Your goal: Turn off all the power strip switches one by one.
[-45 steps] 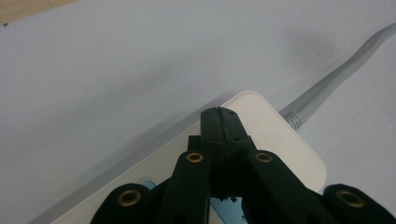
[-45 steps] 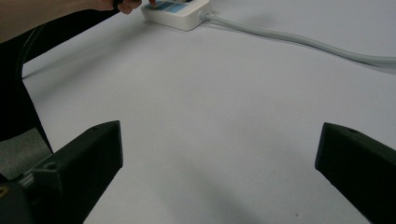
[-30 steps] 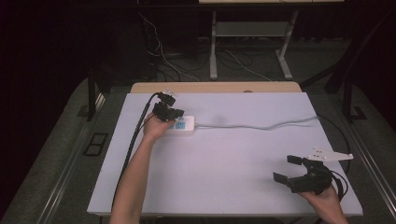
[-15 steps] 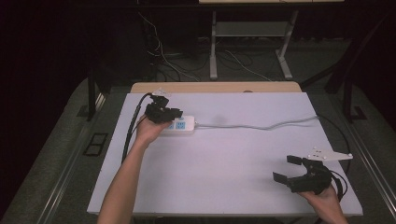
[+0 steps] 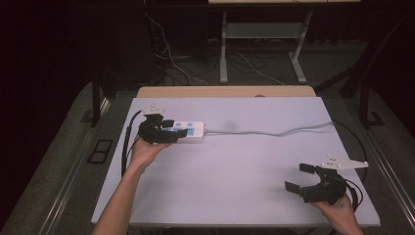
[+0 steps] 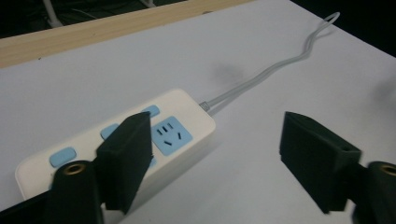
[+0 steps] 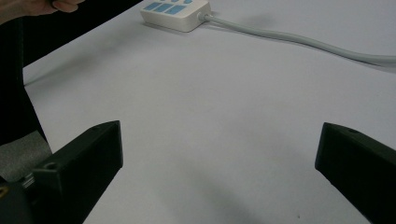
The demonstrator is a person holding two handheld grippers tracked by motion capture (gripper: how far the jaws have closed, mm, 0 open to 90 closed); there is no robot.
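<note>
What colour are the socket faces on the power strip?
Light blue, on a cream power strip; the left gripper view shows it best.

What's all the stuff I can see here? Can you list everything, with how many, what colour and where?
power strip: one, white with blue sockets, far left of the table
cord: one, grey, running from the strip to the right edge
table: one, white top with a wooden far edge
cables on the floor: several, pale, behind the table
left gripper: one, black, jaws just opened, over the strip's near edge, pressing nothing
right gripper: one, black, open, near right corner
</note>
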